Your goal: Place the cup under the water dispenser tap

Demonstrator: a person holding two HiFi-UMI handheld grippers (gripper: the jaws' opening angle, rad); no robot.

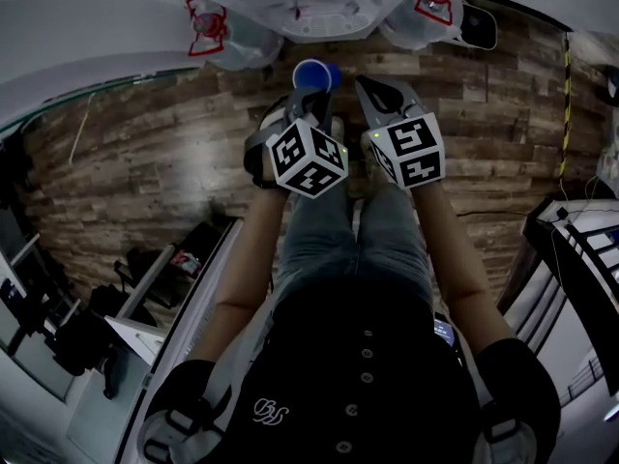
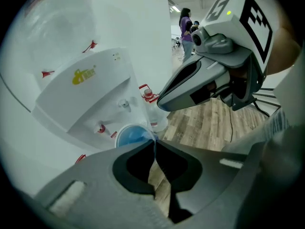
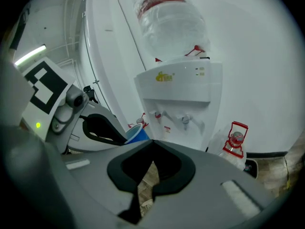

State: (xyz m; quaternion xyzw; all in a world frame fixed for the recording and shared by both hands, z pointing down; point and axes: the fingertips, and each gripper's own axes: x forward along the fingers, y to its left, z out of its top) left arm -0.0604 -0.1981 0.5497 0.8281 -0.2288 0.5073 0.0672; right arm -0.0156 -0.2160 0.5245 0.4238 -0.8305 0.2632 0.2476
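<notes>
Before the water dispenser [image 1: 319,8]: blue cup [image 1: 315,73], rim pinched by left gripper [image 1: 311,100], airborne short of the taps [image 3: 185,120]. Right gripper [image 1: 366,90] clenched, empty. Carrying step, apparently; next, set it upright beneath a tap.

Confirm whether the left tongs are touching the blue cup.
Touching. Left gripper view shows the left tongs pinched shut on the rim of the blue cup.

Dispenser [image 1: 290,13], bottles [image 1: 211,35] on plank floor [image 1: 145,162]

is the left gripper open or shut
Shut on the blue cup: the left gripper has its jaws closed on the cup's rim, with no gap showing.
</notes>
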